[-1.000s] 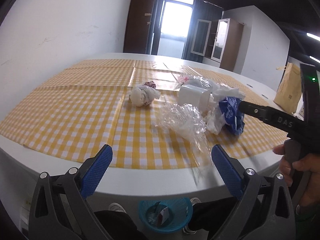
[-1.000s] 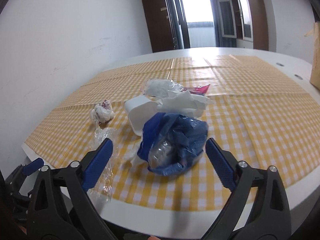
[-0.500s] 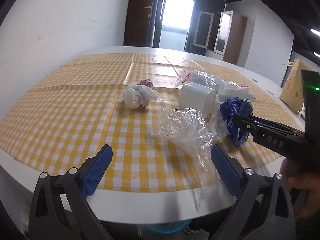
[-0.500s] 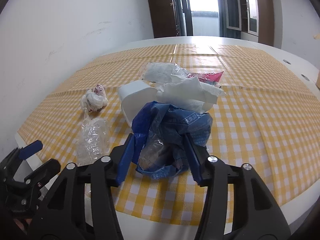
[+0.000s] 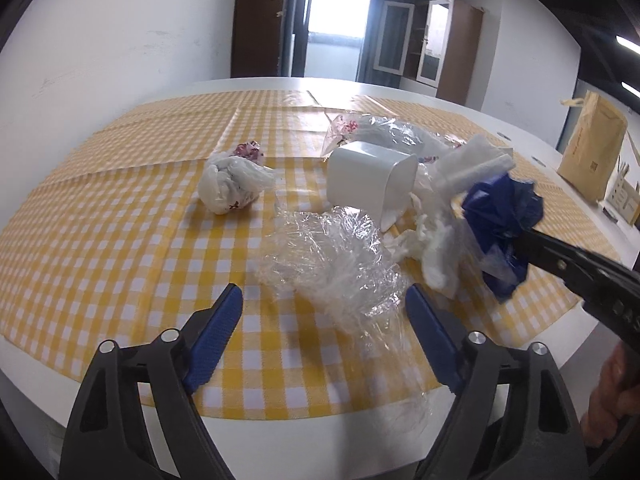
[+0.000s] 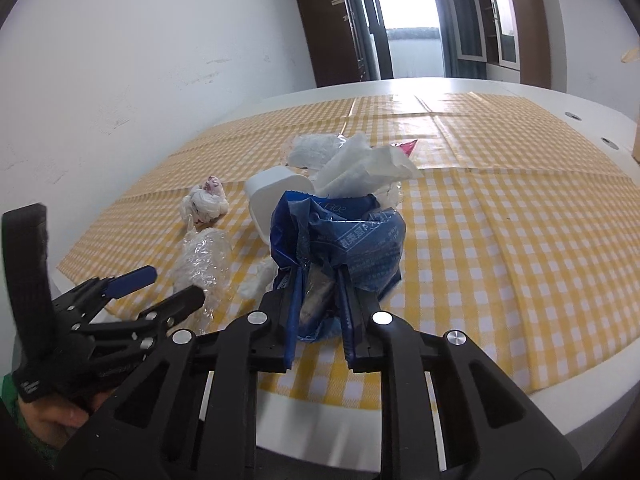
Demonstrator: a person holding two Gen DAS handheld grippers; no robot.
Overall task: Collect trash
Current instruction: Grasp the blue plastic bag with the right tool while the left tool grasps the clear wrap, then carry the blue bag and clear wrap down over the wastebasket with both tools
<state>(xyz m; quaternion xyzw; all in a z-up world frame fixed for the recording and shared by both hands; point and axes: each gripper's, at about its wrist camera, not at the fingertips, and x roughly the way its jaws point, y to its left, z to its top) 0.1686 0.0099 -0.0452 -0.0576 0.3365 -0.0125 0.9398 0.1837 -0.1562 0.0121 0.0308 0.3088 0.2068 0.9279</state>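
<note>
Crumpled clear plastic wrap (image 5: 332,264) lies on the yellow checked cloth (image 5: 100,240), between the fingers of my left gripper (image 5: 324,304). Its jaws are closing, and the blue pads stand clear of the wrap. My right gripper (image 6: 320,280) is closing tight on a crumpled blue plastic bag (image 6: 344,240), its pads pressing the bag's lower folds. The left wrist view shows that bag (image 5: 500,216) at the right, pinched by the right gripper (image 5: 520,240). The left gripper (image 6: 160,284) shows at the lower left of the right wrist view, beside the clear wrap (image 6: 204,256).
A white cup (image 5: 368,176) lies on its side behind the wrap, with white tissue (image 6: 364,164) and a clear printed bag (image 5: 360,128) around it. A knotted white bag (image 5: 232,188) sits to the left. A brown paper bag (image 5: 592,160) stands far right. The table's white edge (image 5: 280,440) is close below.
The right gripper has closed from wide open onto the blue bag. The left gripper has moved forward over the table edge to the clear wrap, and its jaws have narrowed a little.
</note>
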